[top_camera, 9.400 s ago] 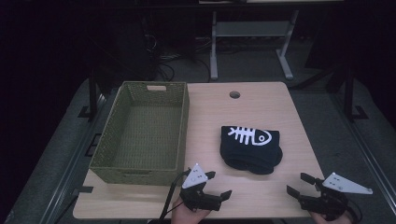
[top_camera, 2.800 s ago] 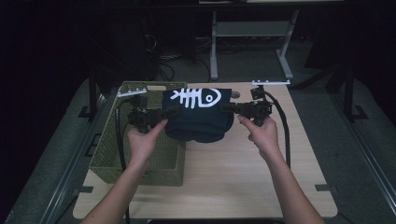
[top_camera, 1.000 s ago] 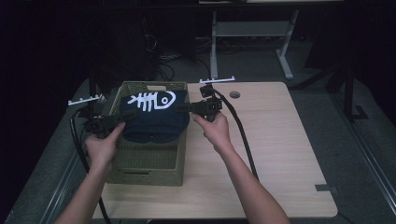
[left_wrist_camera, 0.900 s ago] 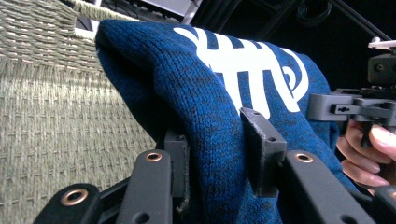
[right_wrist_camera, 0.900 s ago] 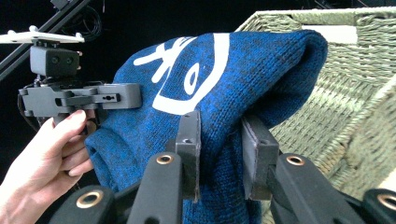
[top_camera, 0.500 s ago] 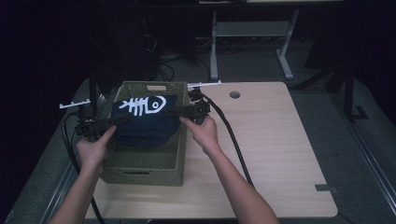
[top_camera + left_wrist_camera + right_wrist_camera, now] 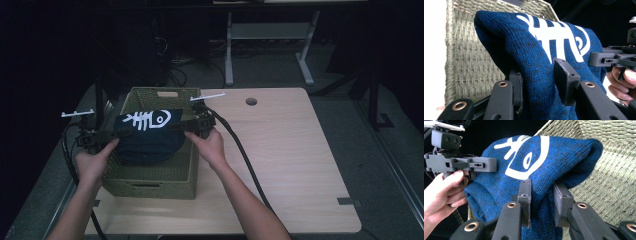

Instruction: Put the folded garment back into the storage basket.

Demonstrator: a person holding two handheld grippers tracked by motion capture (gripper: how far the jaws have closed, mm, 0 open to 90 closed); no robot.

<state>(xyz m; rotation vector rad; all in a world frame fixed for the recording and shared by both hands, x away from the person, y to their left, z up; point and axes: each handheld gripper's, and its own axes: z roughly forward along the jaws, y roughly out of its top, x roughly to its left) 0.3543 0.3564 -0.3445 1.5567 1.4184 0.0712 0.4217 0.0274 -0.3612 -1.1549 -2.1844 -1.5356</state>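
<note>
A folded dark blue knit sweater [image 7: 147, 135] with a white fish-skeleton print hangs over the woven olive basket [image 7: 150, 185], its underside sunk below the rim. My left gripper [image 7: 117, 132] grips its left end. In the left gripper view the sweater [image 7: 536, 50] fills the gap between the jaws of that gripper [image 7: 539, 77]; they have just been opening a little, and the pads still touch the knit. My right gripper [image 7: 182, 126] is shut on the right end. In the right gripper view its jaws [image 7: 541, 195] pinch a fold of the sweater [image 7: 544, 162].
The basket stands on the left part of a light wooden table [image 7: 280, 150], whose right half is bare with a small round hole [image 7: 251, 101] near the back. Black cables trail from both grippers. Dark floor and a metal stand lie beyond the table.
Both grippers have carried the sweater left and downward, from above the basket's right side to low over its middle. It stays held at both ends.
</note>
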